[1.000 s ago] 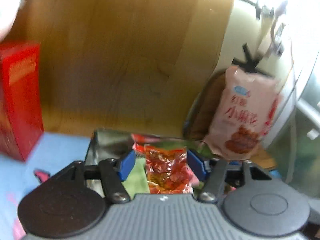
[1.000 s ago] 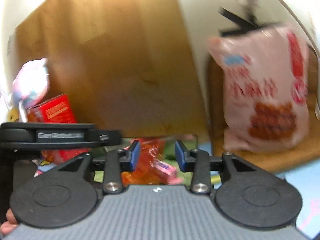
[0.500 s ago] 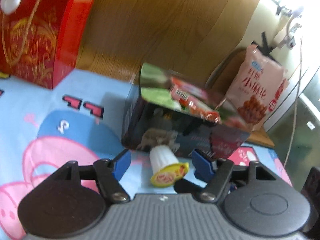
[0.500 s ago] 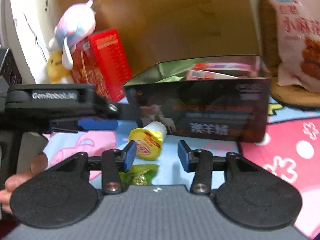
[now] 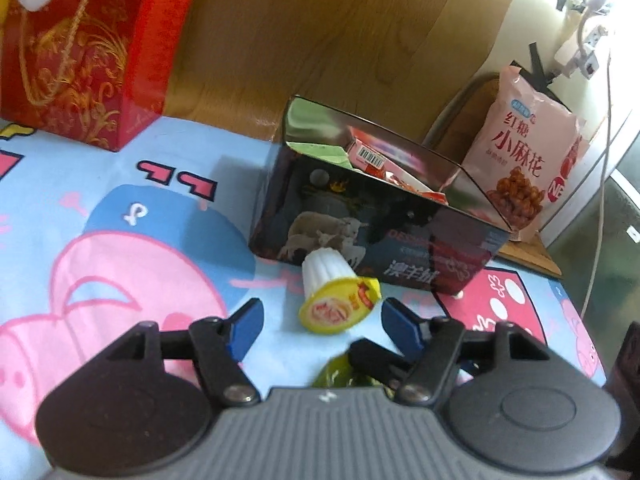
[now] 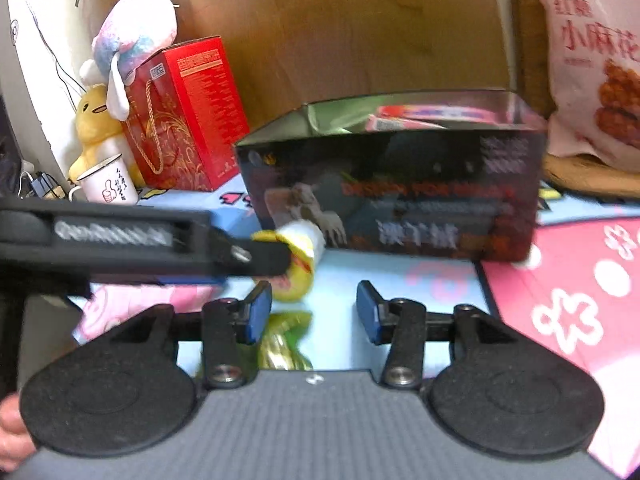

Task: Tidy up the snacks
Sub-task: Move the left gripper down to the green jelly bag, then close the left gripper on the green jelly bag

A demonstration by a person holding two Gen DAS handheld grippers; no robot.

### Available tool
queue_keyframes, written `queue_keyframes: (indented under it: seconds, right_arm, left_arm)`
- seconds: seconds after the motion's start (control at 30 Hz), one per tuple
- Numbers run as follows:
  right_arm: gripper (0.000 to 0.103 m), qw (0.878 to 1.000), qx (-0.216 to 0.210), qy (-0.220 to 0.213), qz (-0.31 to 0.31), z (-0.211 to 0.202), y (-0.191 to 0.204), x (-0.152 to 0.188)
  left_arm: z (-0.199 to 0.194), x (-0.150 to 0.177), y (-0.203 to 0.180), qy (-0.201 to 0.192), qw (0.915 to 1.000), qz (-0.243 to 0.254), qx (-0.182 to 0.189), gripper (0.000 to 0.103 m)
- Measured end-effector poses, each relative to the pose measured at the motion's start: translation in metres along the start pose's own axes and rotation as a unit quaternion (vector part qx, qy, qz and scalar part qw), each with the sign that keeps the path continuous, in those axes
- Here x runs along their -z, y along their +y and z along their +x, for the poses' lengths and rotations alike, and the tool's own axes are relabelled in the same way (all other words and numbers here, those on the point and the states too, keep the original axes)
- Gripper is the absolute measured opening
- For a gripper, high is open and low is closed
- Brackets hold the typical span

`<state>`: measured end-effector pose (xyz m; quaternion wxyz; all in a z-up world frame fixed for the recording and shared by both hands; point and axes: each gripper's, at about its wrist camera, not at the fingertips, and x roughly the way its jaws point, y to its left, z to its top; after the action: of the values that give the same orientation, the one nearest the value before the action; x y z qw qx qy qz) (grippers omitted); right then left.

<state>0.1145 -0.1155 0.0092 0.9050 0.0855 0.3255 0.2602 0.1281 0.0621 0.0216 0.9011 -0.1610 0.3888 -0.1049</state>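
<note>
Left wrist view: left gripper (image 5: 322, 320), lately above the dark box (image 5: 372, 236), now sits low with fingers spread wide and empty around the jelly cup (image 5: 336, 300) lying against it; right gripper (image 6: 314, 312) likewise agape, empty; cup likely next.

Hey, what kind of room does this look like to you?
Probably a home, perhaps a bedroom or child's room: a cartoon pig play mat, plush toys beside a red gift box, and a snack bag behind the box of snacks.
</note>
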Motion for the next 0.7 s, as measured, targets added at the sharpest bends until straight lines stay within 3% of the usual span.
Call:
queue_keyframes:
  seconds: [0.17, 0.4, 0.7]
  right_arm:
    - [0.050, 0.999, -0.027, 0.000, 0.017, -0.021, -0.003, 0.015]
    - [0.050, 0.999, -0.047, -0.002, 0.007, -0.039, 0.007, 0.033]
    - [0.050, 0.997, -0.072, -0.009, -0.023, -0.071, 0.021, 0.061]
  left_arm:
    - [-0.011, 0.023, 0.002, 0.014, 0.9999, -0.001, 0.010, 0.065]
    - [-0.032, 0.048, 0.001, 0.000, 0.9999, 0.008, 0.013, 0.065]
    - [-0.057, 0.088, -0.021, -0.020, 0.9960, 0.086, -0.013, 0.065]
